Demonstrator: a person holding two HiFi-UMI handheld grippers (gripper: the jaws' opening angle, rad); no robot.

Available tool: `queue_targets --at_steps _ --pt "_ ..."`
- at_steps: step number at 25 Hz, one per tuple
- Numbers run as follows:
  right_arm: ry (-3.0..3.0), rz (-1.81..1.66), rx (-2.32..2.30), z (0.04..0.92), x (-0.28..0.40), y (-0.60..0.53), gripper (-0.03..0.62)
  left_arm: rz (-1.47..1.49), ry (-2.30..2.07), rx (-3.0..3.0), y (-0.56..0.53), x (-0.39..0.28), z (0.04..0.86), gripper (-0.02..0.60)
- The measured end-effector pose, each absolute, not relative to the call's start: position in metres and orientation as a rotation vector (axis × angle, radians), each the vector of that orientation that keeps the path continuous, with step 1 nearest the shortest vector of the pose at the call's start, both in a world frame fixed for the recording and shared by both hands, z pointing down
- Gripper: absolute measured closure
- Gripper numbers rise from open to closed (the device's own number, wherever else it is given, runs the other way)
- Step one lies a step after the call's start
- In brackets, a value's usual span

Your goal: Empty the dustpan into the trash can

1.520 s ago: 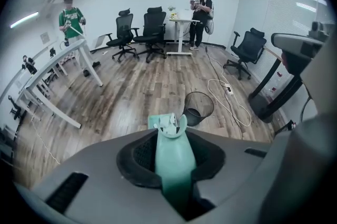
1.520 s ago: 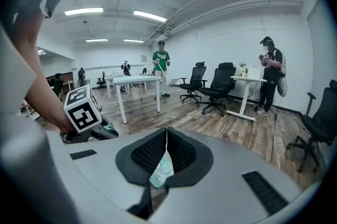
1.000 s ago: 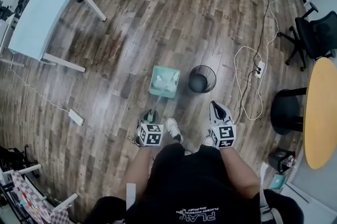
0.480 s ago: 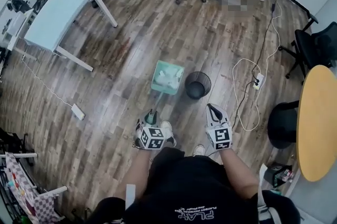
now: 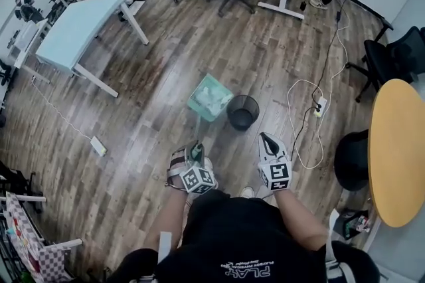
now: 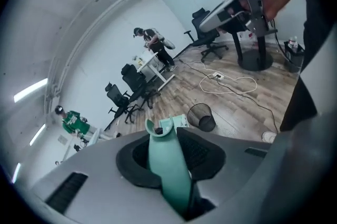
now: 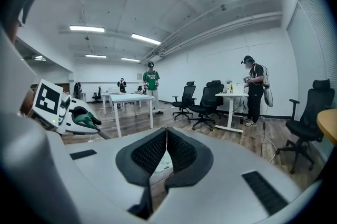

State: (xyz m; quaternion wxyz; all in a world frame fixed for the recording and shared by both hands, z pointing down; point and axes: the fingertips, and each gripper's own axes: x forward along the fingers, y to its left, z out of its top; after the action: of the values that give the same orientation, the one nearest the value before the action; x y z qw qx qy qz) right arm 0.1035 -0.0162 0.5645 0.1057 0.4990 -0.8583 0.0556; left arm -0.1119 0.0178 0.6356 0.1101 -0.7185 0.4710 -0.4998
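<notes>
Versus a second ago, the mint-green long-handled plastic dustpan (image 5: pixel 199 105) has been raised and rolled. The pan was lying flat and is now cocked corner-on, well out ahead of the left gripper (image 5: pixel 195 153), with one corner brought up to the rim of the black wire-mesh trash can (image 5: pixel 242 111). Pale scraps (image 5: pixel 212 95) are still seen in the pan, so the dump is judged begun, not done; more roll toward the can is needed. The handle (image 6: pixel 167 165) is clamped between the left jaws. The right gripper (image 5: pixel 267 141) is closed on nothing, idle alongside. The clamp is shown only in the left gripper view; the scraps only in the head view.
</notes>
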Motion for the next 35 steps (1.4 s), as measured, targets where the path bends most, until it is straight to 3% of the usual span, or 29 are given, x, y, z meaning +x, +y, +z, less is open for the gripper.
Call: queue_targets --at_steps 27,35 --pt "-2.613 0.129 1.339 0.563 0.117 0.035 0.569 -1.539 0.444 -1.638 0.034 -0.008 0.672 0.483" --pt "-2.652 0.154 1.305 0.562 0.120 0.046 0.569 -1.716 0.074 -1.471 0.073 0.006 0.726 0.485"
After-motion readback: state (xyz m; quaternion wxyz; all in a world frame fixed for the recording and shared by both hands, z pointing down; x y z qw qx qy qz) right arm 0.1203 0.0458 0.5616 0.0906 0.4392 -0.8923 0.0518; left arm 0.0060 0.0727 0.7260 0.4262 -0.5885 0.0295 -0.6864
